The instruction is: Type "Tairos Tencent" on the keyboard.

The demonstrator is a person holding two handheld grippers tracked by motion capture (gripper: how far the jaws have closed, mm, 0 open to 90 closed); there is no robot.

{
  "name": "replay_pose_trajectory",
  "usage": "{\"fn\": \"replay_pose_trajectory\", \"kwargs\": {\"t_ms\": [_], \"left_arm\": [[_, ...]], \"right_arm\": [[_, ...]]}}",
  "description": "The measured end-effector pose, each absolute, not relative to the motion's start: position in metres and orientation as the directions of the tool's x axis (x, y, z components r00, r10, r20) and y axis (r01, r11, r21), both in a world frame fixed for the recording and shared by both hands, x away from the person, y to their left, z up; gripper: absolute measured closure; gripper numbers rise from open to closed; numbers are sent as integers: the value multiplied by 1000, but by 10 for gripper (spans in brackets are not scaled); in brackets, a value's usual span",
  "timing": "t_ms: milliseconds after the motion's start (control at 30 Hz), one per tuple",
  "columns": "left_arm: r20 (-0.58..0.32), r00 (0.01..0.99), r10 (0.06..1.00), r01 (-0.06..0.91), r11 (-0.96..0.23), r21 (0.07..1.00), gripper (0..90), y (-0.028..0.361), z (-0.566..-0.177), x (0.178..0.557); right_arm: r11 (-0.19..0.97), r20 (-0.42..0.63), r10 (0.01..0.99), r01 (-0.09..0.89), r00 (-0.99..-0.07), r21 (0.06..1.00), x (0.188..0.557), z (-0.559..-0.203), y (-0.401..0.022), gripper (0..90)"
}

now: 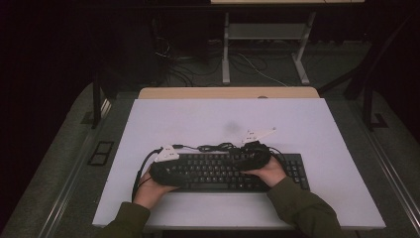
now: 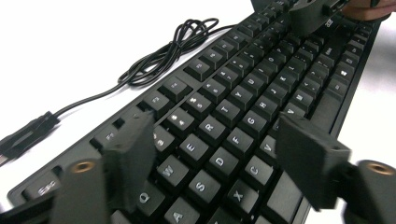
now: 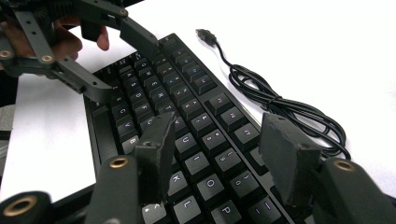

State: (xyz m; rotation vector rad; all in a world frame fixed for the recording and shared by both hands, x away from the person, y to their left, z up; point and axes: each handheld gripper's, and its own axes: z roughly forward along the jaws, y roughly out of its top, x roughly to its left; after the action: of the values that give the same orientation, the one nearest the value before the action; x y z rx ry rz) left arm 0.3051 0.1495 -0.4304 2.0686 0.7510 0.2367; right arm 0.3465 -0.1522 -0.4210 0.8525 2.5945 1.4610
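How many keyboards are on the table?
1. The black keyboard lies flat on the white table, near the person's edge. The left gripper is open over its left end and the right gripper is open over its right half. Its cable lies bunched just behind it.

A black keyboard (image 1: pixel 223 171) with white-lettered keys lies on a white surface (image 1: pixel 198 119), its black cable (image 2: pixel 154 56) coiled alongside. Both claws, left (image 2: pixel 215 154) and right (image 3: pixel 219 154), are matte black with brass-coloured rivets. White plates (image 1: pixel 167 154) top them. The sleeves (image 1: pixel 302 208) are olive green.
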Motion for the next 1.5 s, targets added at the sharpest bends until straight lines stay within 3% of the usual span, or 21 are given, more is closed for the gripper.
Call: {"fn": "replay_pose_trajectory", "kwargs": {"t_ms": [333, 833, 1500], "left_arm": [[-127, 796, 592, 432, -408, 804, 583, 143, -430, 310], [-121, 804, 582, 435, -438, 787, 875, 135, -431, 319], [-131, 808, 574, 448, -453, 771, 887, 129, -437, 323]], "right_arm": [[385, 232, 488, 446, -842, 808, 347, -420, -155, 415], [376, 233, 498, 449, -836, 811, 348, -419, -156, 363], [370, 232, 502, 449, -833, 813, 349, -420, -157, 354]]}}
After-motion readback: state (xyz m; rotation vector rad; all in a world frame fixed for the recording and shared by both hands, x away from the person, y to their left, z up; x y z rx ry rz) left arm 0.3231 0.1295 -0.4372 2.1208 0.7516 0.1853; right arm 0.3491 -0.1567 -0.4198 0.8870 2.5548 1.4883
